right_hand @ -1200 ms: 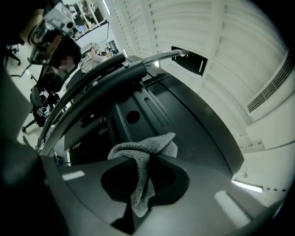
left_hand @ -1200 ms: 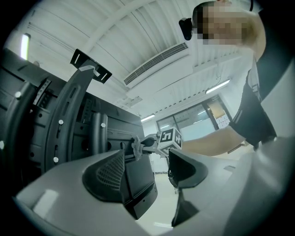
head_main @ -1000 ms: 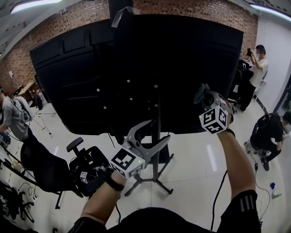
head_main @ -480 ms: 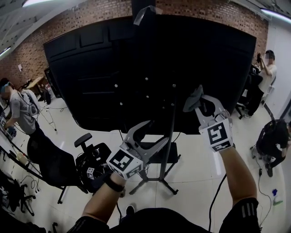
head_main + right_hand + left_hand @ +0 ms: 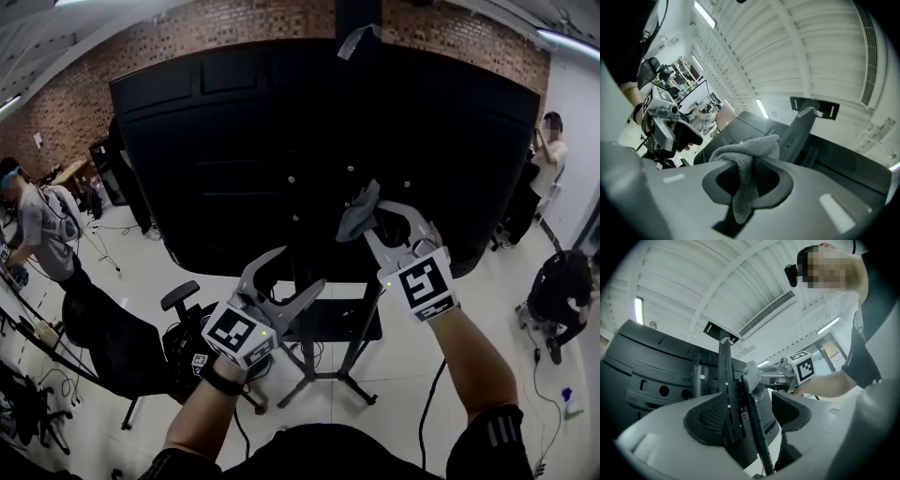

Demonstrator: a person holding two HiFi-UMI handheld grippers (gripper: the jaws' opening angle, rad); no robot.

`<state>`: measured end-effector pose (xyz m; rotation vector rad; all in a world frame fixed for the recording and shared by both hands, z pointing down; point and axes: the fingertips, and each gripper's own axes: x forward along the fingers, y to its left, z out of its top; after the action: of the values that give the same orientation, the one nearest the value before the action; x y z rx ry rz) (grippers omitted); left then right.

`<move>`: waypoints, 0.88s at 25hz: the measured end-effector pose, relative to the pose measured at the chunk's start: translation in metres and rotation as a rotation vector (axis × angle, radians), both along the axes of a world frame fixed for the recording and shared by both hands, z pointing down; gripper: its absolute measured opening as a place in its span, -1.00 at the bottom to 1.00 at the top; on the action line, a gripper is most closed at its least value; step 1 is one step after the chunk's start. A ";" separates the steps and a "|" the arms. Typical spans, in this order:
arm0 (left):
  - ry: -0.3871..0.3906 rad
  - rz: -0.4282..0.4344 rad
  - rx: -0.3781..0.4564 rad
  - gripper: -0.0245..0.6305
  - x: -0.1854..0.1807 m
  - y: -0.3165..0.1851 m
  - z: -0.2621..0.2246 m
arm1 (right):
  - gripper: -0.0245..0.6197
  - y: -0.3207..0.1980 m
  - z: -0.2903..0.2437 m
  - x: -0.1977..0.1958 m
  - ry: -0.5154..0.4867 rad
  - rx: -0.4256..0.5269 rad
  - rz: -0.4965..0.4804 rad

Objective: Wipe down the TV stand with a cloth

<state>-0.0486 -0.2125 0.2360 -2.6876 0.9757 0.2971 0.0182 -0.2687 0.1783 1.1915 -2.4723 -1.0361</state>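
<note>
A large black TV (image 5: 234, 169) shows its back, mounted on a black stand with a central pole (image 5: 367, 323) and floor legs. My right gripper (image 5: 370, 214) is shut on a grey cloth (image 5: 357, 216) and holds it against the TV's back by the column. In the right gripper view the cloth (image 5: 746, 157) hangs bunched between the jaws, under the stand's top bracket (image 5: 813, 107). My left gripper (image 5: 284, 281) stands open lower down, left of the pole. Its own view looks along the stand's black rail (image 5: 729, 399) toward the cloth (image 5: 752, 373).
A black office chair (image 5: 103, 347) with gear on it stands at the left on the white floor. One person (image 5: 37, 225) stands at far left, another (image 5: 551, 141) at far right, and a third crouches (image 5: 562, 281). A spray bottle (image 5: 567, 398) lies at lower right.
My right gripper has carried the cloth leftward, from the TV's right part to the central column. The left gripper has shifted only slightly. The head view has turned a little.
</note>
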 end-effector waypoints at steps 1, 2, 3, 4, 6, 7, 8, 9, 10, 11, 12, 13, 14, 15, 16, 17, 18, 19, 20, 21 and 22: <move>0.000 -0.001 0.001 0.06 -0.011 -0.001 -0.001 | -0.79 0.000 0.001 -0.015 0.010 0.001 -0.003; 0.001 -0.001 0.001 0.06 -0.023 -0.003 -0.001 | -0.79 0.000 0.003 -0.031 0.029 0.002 -0.004; 0.001 -0.001 0.001 0.06 -0.034 -0.004 -0.002 | -0.79 0.000 0.007 -0.047 0.055 0.004 -0.003; 0.003 0.000 0.001 0.06 -0.045 -0.005 -0.002 | -0.79 -0.002 0.011 -0.063 0.086 0.009 0.002; 0.005 0.004 0.003 0.06 -0.063 -0.008 -0.003 | -0.79 -0.007 0.017 -0.091 0.159 0.043 0.029; 0.005 0.008 0.007 0.06 -0.071 -0.010 -0.001 | -0.79 -0.011 0.019 -0.104 0.199 0.072 0.048; 0.003 0.014 0.012 0.06 -0.078 -0.013 0.001 | -0.79 -0.016 0.019 -0.116 0.238 0.106 0.070; 0.001 0.020 0.014 0.06 -0.085 -0.015 0.002 | -0.80 -0.020 0.019 -0.127 0.272 0.136 0.093; -0.002 0.026 0.013 0.06 -0.091 -0.017 0.002 | -0.80 -0.025 0.020 -0.137 0.301 0.158 0.113; -0.004 0.032 0.011 0.06 -0.097 -0.018 0.002 | -0.80 -0.030 0.021 -0.147 0.325 0.170 0.126; -0.005 0.037 0.008 0.06 -0.103 -0.020 0.002 | -0.80 -0.036 0.022 -0.157 0.344 0.172 0.133; -0.004 0.042 0.006 0.06 -0.110 -0.023 0.003 | -0.80 -0.043 0.024 -0.167 0.363 0.168 0.139; -0.001 0.045 0.005 0.06 -0.117 -0.026 0.004 | -0.79 -0.051 0.026 -0.177 0.389 0.166 0.151; 0.002 0.047 0.002 0.06 -0.123 -0.029 0.005 | -0.80 -0.060 0.028 -0.185 0.426 0.170 0.170; 0.004 0.047 -0.002 0.06 -0.129 -0.032 0.006 | -0.79 -0.068 0.030 -0.192 0.471 0.182 0.197; 0.008 0.050 -0.007 0.06 -0.135 -0.034 0.008 | -0.79 -0.076 0.032 -0.197 0.520 0.197 0.228; 0.011 0.055 -0.010 0.06 -0.140 -0.037 0.010 | -0.79 -0.084 0.033 -0.201 0.570 0.216 0.263; 0.015 0.060 -0.014 0.06 -0.143 -0.039 0.012 | -0.79 -0.091 0.034 -0.204 0.618 0.235 0.300; 0.018 0.067 -0.016 0.06 -0.146 -0.041 0.013 | -0.79 -0.097 0.034 -0.205 0.663 0.255 0.335; 0.021 0.073 -0.015 0.06 -0.148 -0.043 0.014 | -0.79 -0.101 0.033 -0.207 0.706 0.279 0.364; 0.022 0.079 -0.014 0.06 -0.150 -0.044 0.016 | -0.80 -0.104 0.033 -0.209 0.747 0.301 0.384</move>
<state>-0.1989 -0.2565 0.2516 -2.7450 0.8827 0.3379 -0.1906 -0.3730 0.2116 1.0313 -1.4972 -1.4293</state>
